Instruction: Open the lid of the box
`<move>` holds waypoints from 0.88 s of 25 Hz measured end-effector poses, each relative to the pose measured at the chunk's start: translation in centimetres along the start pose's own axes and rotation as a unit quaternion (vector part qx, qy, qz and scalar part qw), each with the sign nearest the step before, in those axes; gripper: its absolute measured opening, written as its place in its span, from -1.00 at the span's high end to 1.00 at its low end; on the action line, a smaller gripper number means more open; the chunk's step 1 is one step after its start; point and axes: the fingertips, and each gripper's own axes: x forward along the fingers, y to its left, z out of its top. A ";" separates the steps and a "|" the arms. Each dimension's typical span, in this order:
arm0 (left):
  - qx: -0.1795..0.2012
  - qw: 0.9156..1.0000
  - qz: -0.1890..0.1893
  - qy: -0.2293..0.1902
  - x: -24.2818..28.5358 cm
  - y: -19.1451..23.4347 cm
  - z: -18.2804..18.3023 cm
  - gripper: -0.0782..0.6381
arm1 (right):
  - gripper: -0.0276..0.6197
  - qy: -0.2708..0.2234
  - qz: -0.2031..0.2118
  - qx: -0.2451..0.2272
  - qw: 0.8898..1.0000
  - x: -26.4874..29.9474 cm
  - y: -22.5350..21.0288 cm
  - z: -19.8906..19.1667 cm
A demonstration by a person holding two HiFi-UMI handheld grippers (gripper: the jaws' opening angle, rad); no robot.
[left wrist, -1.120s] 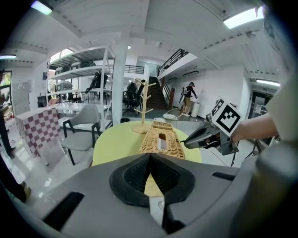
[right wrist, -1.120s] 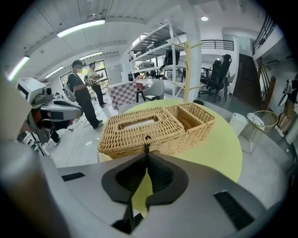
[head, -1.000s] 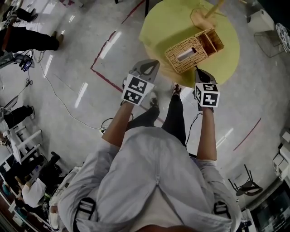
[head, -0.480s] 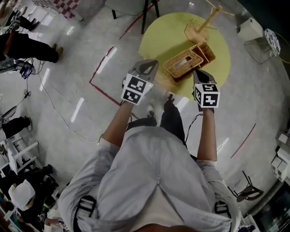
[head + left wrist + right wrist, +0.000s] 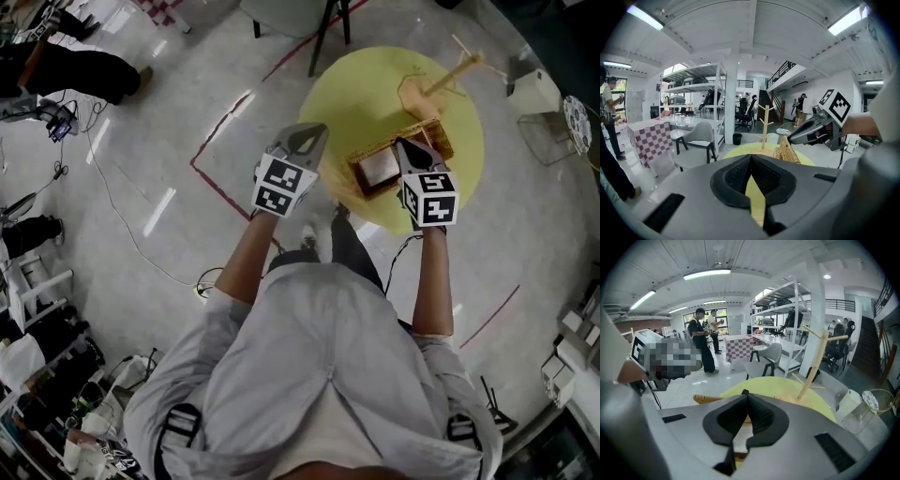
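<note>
A wicker box (image 5: pixel 375 173) stands on the round yellow table (image 5: pixel 356 94). Its lid (image 5: pixel 787 150) is tilted up on edge, and the dark inside shows in the head view. My right gripper (image 5: pixel 403 143) is shut on the lid's upper edge; in the left gripper view its tip (image 5: pixel 792 139) meets the wicker. In the right gripper view the jaws (image 5: pixel 744 393) are together, with wicker showing behind them. My left gripper (image 5: pixel 312 133) hangs shut and empty to the left of the box, over the table's near edge; its own view shows the jaws (image 5: pixel 750 158) meeting.
A wooden branch stand (image 5: pixel 441 82) rises from the table behind the box. A grey chair (image 5: pixel 309 14) stands beyond the table. A white bin (image 5: pixel 536 94) and a wire basket (image 5: pixel 572 122) sit to the right. People (image 5: pixel 84 70) stand at the far left. Red tape lines (image 5: pixel 225 169) cross the floor.
The right gripper has gone forward and up with the lid's edge, so the lid has swung up and the inside shows. The left gripper has moved forward too. The table sits nearer.
</note>
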 end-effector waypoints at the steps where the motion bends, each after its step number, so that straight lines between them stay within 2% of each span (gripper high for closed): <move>1: -0.004 1.000 0.006 0.001 0.1 0.4 0.0 0.70 | 0.84 0.000 0.007 -0.007 1.000 0.5 0.0 0.6; 9: -0.031 0.999 0.042 0.009 0.7 3.4 -0.6 0.70 | 0.84 0.008 0.052 -0.033 0.998 5.1 0.5 3.7; 17: -0.057 0.996 0.070 0.028 2.2 6.0 -2.0 0.70 | 0.84 0.035 0.076 -0.047 0.995 10.3 -0.3 4.1; 22: -0.073 0.993 0.087 0.041 2.5 7.3 -2.8 0.70 | 0.84 0.058 0.109 -0.052 0.991 13.5 0.1 3.3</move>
